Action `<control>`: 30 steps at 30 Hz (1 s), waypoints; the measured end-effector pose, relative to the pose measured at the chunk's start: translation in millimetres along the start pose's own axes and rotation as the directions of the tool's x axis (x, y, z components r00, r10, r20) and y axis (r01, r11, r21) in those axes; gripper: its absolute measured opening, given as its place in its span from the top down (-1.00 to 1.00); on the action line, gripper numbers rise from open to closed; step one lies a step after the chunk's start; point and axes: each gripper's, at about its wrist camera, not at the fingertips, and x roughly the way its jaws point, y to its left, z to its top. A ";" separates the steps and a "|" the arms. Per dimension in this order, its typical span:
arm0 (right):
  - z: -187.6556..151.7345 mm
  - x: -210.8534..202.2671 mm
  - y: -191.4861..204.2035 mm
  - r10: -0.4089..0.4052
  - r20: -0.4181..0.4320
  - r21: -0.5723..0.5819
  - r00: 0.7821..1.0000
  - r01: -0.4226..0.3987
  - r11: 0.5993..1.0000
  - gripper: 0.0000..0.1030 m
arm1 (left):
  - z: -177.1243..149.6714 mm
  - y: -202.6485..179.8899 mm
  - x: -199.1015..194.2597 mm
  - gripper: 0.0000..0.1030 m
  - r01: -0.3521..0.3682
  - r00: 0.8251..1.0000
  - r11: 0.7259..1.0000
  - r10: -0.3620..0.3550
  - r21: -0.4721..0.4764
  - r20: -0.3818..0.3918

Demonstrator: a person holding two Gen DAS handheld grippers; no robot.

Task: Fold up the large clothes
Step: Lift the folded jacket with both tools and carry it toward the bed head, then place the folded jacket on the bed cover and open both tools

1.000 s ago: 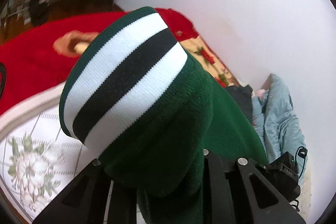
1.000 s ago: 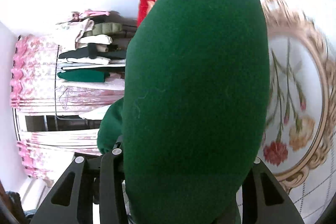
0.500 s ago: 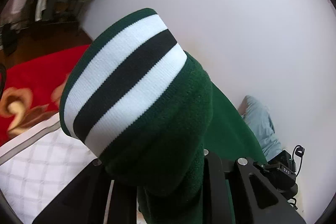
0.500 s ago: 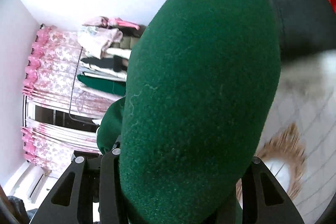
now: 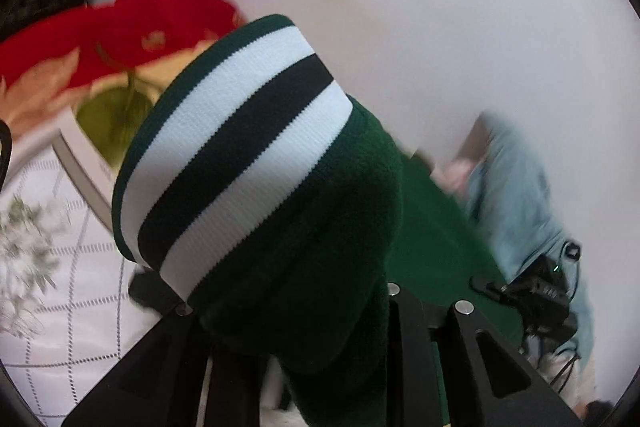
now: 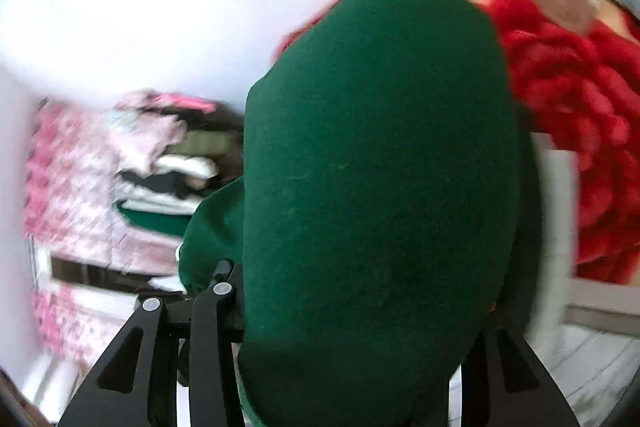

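Above the quilted bed [image 5: 60, 267], off its surface, the green garment [image 6: 372, 187] hangs bunched between the two tongs — nothing lies flat yet, so by my reading the folding proper has barely begun. Left tongs [image 5: 304, 343] are clamped on the striped cuff [image 5: 236, 155], though their jaws have just eased a little wider; right tongs [image 6: 340, 339] grip a thick wad of the same fabric. Spreading, smoothing and every fold appear to be left — a red blanket [image 6: 580, 147] lies toward the far edge.
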 end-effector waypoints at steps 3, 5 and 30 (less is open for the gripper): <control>6.3 2.3 -30.7 -0.002 -0.005 0.022 1.000 0.002 1.000 -0.04 | -12.8 8.0 12.7 0.29 -0.034 0.998 0.999 0.035 0.014 -0.044; 10.7 2.0 -31.2 -0.019 -0.011 0.008 1.000 0.019 1.000 -0.20 | -16.8 13.4 11.3 -0.02 -0.065 0.995 0.998 0.066 0.019 -0.072; -313.9 -70.0 185.5 -0.794 0.417 -0.017 0.442 0.877 0.480 -1.00 | -26.9 -138.2 -211.8 -0.99 -0.411 0.898 0.744 0.431 0.526 0.091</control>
